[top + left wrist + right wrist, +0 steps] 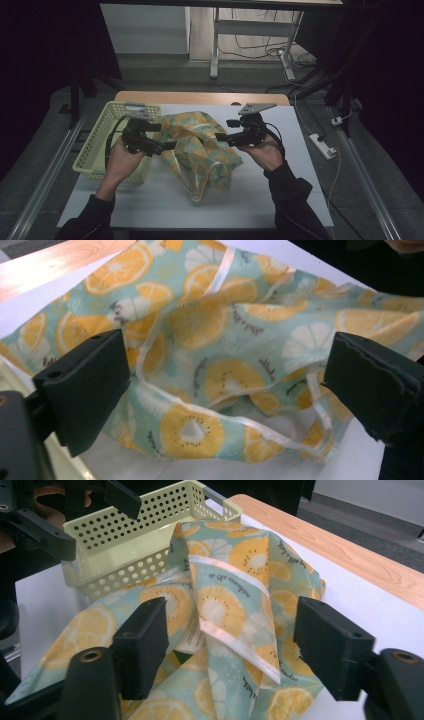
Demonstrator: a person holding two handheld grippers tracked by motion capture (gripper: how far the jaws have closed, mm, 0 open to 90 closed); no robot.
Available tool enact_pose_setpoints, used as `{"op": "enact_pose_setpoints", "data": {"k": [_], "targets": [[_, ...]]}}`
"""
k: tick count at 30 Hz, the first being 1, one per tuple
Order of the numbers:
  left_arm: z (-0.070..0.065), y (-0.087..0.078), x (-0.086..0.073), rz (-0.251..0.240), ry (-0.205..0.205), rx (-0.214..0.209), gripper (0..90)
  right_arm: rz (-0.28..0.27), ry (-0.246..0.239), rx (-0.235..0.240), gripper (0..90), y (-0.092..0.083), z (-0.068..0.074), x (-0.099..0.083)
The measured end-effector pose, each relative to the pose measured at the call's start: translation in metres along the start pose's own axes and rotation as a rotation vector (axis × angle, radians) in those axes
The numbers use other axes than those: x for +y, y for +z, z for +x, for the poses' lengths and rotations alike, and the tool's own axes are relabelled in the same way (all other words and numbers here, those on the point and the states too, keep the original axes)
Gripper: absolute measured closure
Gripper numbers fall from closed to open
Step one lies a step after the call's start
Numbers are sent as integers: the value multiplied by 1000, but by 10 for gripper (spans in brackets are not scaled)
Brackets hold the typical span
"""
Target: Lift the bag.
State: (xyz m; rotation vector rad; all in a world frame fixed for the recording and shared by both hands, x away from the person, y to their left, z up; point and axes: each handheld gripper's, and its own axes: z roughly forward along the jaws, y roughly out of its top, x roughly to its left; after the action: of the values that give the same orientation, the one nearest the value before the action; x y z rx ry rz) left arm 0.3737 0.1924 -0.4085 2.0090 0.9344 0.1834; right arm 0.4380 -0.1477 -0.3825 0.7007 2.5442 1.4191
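Loosely, cloth (200, 147) between both tongs

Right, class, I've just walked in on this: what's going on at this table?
A person holds a two-jaw gripper in each hand over a crumpled cloth printed with orange slices, lying on the white table beside a pale yellow basket. The left gripper and right gripper point at the cloth from opposite sides. Both stand open: in the gripper views the cloth lies ahead of the jaws, and no pad presses on it. The cloth's left edge rests against the basket.
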Motion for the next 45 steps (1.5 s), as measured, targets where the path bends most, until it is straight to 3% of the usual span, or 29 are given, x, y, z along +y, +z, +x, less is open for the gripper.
{"op": "enact_pose_setpoints", "data": {"k": [6,15,22,45], "targets": [[-1,0,-13,-4,9,9,5,11,-5,-16,198,-1,1,-8],[-1,3,-36,1,-16,31,0,18,18,-46,84,-3,-2,-23],[-3,-3,-50,-6,-29,43,0,22,-3,-81,45,-10,-1,-32],[-18,-32,-88,-44,-62,56,0,8,-3,-160,5,-40,2,-58]]}}
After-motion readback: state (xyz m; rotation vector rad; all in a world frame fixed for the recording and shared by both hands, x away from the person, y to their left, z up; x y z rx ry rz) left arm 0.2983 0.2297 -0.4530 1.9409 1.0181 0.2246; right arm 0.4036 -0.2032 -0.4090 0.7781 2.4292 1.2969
